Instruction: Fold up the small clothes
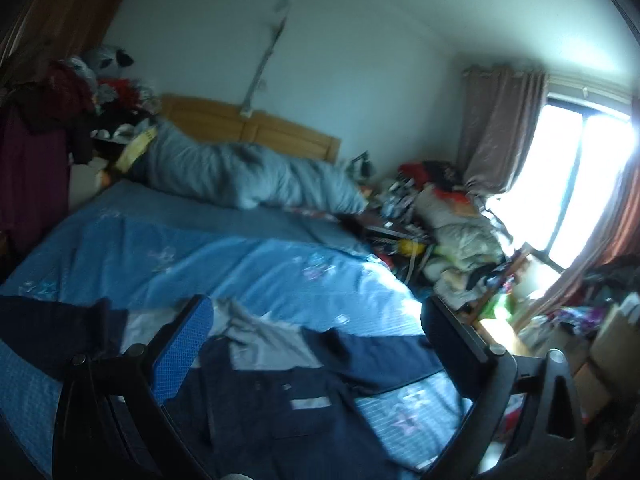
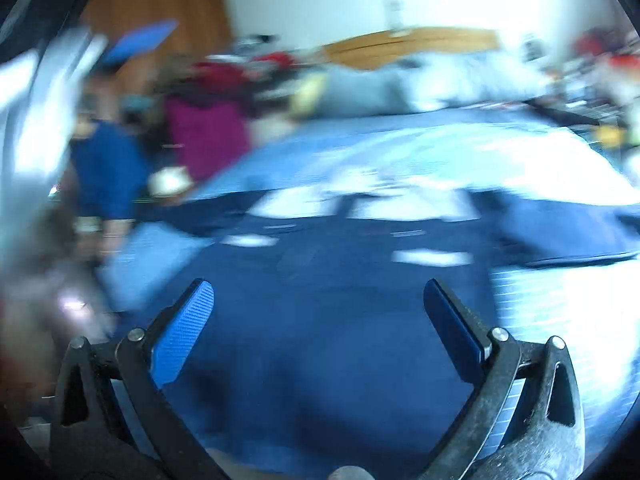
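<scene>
Covering most of the room, the bed (image 1: 208,248) wears a blue quilt. Spread flat on its near end lies the navy jacket (image 1: 280,412), sleeves out sideways. Above the jacket, the left gripper (image 1: 318,320) and right gripper (image 2: 319,300) both hang with jaws wide apart, holding nothing.

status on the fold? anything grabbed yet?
Done: the navy jacket lies spread flat on the blue bedspread, sleeves out, grey collar showing; no fold visible. In hand: nothing. The left gripper and right gripper are both open above the jacket, jaws apart. Left: every fold. The right view is motion-blurred, so fine detail there is unclear.
</scene>
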Demonstrator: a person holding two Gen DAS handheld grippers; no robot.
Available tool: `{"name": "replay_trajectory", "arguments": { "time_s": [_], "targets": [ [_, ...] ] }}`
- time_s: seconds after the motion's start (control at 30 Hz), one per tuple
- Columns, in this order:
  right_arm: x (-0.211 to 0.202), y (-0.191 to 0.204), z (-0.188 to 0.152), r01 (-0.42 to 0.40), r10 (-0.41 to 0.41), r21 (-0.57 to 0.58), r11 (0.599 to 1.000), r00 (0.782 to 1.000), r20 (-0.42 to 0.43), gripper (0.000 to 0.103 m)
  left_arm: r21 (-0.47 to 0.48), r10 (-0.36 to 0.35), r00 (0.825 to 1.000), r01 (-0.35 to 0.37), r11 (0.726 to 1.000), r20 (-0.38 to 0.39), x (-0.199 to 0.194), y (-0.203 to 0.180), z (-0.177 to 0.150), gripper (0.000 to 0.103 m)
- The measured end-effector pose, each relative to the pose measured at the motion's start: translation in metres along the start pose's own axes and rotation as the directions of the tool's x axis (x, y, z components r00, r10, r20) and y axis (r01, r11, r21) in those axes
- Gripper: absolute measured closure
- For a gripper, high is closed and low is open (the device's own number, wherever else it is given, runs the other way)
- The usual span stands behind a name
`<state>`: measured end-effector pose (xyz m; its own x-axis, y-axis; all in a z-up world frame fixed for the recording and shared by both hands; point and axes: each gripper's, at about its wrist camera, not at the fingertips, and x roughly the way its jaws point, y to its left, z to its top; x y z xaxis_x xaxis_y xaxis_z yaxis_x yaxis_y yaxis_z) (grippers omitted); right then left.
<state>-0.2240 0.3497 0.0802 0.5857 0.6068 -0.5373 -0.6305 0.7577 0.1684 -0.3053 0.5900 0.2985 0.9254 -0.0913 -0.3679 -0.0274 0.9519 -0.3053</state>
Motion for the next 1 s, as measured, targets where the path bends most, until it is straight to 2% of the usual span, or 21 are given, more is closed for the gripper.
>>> {"name": "replay_trajectory", "arguments": {
  "time_s": [0.07,0.13,0.2,0.27,0.37,0.4,0.43,0.47,0.5,0.57,0.6,0.73,1.0],
  "targets": [
    [0.0,-0.049,-0.004,0.146,-0.146,-0.005,0.989,0.989,-0.028,0.0,0.04,0.114,0.989,-0.111,0.993,-0.09,0.035,0.021,-0.036,0.0],
    [0.005,-0.095,-0.013,0.252,-0.25,0.01,0.968,0.964,-0.093,0.0,0.027,0.184,0.96,-0.182,0.983,-0.211,0.077,0.053,-0.075,0.0],
    [0.008,-0.139,-0.026,0.351,-0.342,0.028,0.936,0.924,-0.172,0.0,-0.009,0.224,0.921,-0.239,0.971,-0.319,0.11,0.084,-0.118,0.0],
    [0.009,-0.171,-0.038,0.406,-0.378,0.073,0.911,0.892,-0.248,0.0,-0.034,0.253,0.882,-0.29,0.956,-0.397,0.138,0.112,-0.157,0.0],
    [0.012,-0.202,-0.066,0.446,-0.379,0.135,0.885,0.857,-0.349,0.0,-0.017,0.306,0.805,-0.365,0.931,-0.509,0.178,0.144,-0.208,0.0],
    [0.017,-0.205,-0.077,0.447,-0.363,0.154,0.881,0.849,-0.384,0.0,-0.013,0.313,0.779,-0.382,0.924,-0.544,0.188,0.155,-0.22,0.0],
    [0.014,-0.199,-0.08,0.442,-0.357,0.161,0.883,0.852,-0.382,0.0,-0.011,0.32,0.75,-0.4,0.916,-0.579,0.198,0.164,-0.232,0.0],
    [0.01,-0.199,-0.076,0.442,-0.362,0.157,0.883,0.856,-0.37,0.0,-0.004,0.324,0.732,-0.407,0.913,-0.599,0.204,0.168,-0.24,0.0],
    [0.01,-0.2,-0.076,0.443,-0.361,0.159,0.883,0.854,-0.376,0.0,0.033,0.348,0.735,-0.406,0.913,-0.582,0.208,0.165,-0.245,0.0],
    [0.012,-0.201,-0.077,0.446,-0.362,0.154,0.882,0.849,-0.384,0.0,0.093,0.392,0.723,-0.418,0.904,-0.568,0.213,0.157,-0.251,0.0],
    [0.012,-0.201,-0.077,0.448,-0.366,0.148,0.882,0.847,-0.385,0.0,0.101,0.401,0.724,-0.421,0.901,-0.561,0.214,0.155,-0.254,0.0],
    [0.018,-0.195,-0.074,0.453,-0.371,0.134,0.881,0.84,-0.395,0.0,0.078,0.386,0.753,-0.411,0.908,-0.533,0.212,0.156,-0.261,0.0],
    [0.02,-0.197,-0.072,0.436,-0.352,0.147,0.888,0.849,-0.394,0.0,0.066,0.375,0.767,-0.401,0.914,-0.521,0.209,0.157,-0.259,0.0]
  ]
}}
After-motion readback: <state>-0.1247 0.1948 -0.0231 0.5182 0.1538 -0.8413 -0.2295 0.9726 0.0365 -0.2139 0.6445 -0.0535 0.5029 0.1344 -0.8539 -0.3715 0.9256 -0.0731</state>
